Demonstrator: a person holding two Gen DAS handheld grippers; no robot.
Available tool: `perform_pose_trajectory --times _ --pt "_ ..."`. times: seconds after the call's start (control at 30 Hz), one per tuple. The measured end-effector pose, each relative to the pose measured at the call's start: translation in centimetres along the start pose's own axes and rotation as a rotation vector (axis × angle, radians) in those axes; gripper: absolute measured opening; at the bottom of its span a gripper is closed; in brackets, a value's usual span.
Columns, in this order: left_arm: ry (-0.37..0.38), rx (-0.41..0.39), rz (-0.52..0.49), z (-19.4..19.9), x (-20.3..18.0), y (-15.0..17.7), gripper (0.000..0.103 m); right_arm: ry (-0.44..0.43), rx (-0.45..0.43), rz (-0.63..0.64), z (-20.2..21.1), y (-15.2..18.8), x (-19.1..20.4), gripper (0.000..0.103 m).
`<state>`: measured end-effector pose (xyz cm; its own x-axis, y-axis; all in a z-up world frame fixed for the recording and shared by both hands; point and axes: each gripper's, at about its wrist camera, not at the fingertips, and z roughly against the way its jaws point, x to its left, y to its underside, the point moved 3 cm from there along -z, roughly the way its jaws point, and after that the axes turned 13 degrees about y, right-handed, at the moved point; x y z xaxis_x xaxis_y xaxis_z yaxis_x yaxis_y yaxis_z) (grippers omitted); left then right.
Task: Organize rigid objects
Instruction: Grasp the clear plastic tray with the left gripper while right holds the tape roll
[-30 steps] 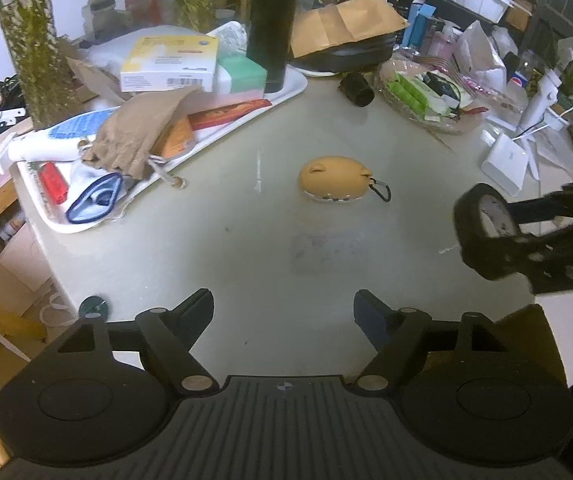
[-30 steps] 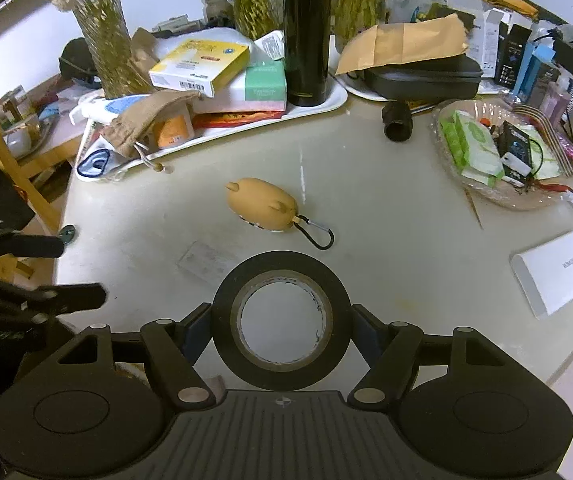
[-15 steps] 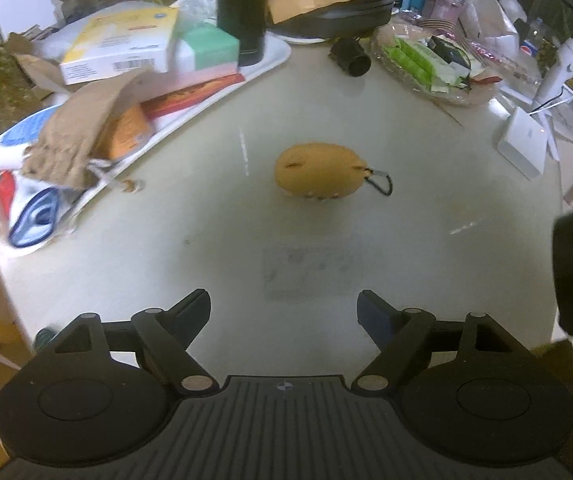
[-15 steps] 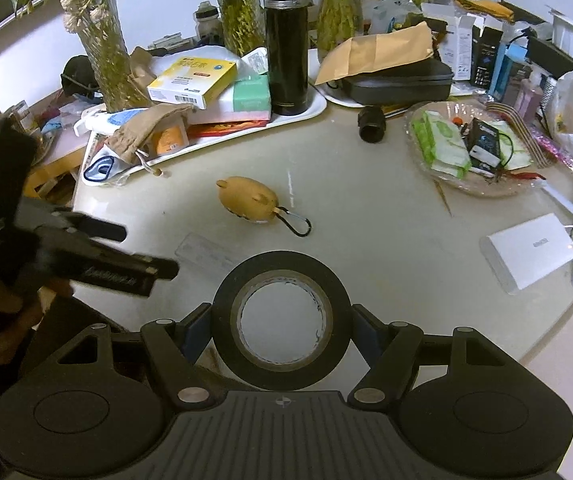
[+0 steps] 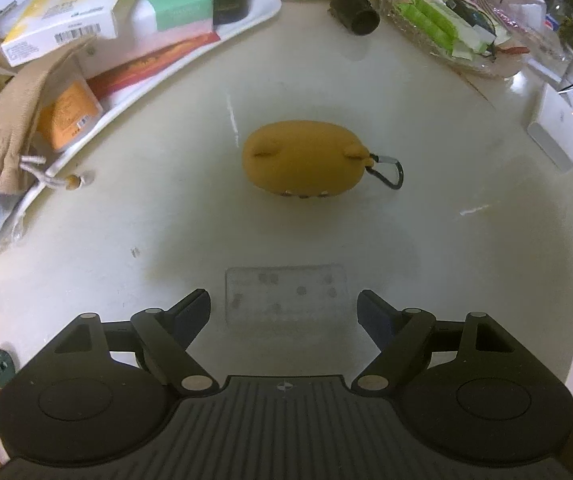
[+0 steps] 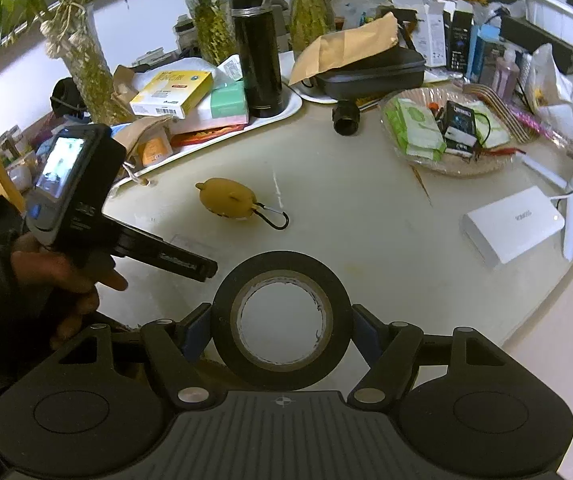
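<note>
Left wrist view: the left gripper (image 5: 283,312) hangs over the round off-white table (image 5: 466,264) with its jaws spread wide and nothing between them. Ahead of it lies the yellow animal-shaped pouch (image 5: 303,163), long axis running left to right, its carabiner clip (image 5: 389,170) at the right end. A faint rectangular mark (image 5: 285,299) lies on the tabletop between pouch and fingers. At far left a white tray (image 5: 174,68) carries stacked boxes.

Right wrist view: the right gripper (image 6: 281,328) pinches a roll of black tape (image 6: 281,320) by its sides, the roll's hole facing the camera. The pouch (image 6: 227,201) lies mid-table, clip toward the right. A black thermos (image 6: 257,45) stands on the tray (image 6: 292,105); glass vases of green stems (image 6: 86,60) line the back wall.
</note>
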<state>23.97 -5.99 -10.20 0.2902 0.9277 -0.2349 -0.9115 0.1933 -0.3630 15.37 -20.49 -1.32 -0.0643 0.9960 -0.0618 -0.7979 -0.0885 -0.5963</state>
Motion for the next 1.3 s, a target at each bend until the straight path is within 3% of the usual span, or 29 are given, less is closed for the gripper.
perform_pose_trajectory --times 0.13,0.23,0.53,1.3 --pt "-0.022 0.007 0.006 -0.2 -0.2 -0.2 0.08 -0.002 0.002 -0.002 0.0 0.2 -0.2 0.075" --pt "-0.063 -0.012 0.017 0.0 -0.2 0.0 0.067 0.004 0.002 0.001 -0.1 0.3 -0.1 0.075" --pt "-0.035 -0.036 0.036 1.3 0.3 0.4 0.067 -0.004 0.009 0.01 -0.2 0.3 0.7 0.075" --pt "0.014 -0.177 -0.036 11.0 -0.2 3.0 0.067 -0.024 -0.008 0.027 1.6 0.8 3.0 0.075"
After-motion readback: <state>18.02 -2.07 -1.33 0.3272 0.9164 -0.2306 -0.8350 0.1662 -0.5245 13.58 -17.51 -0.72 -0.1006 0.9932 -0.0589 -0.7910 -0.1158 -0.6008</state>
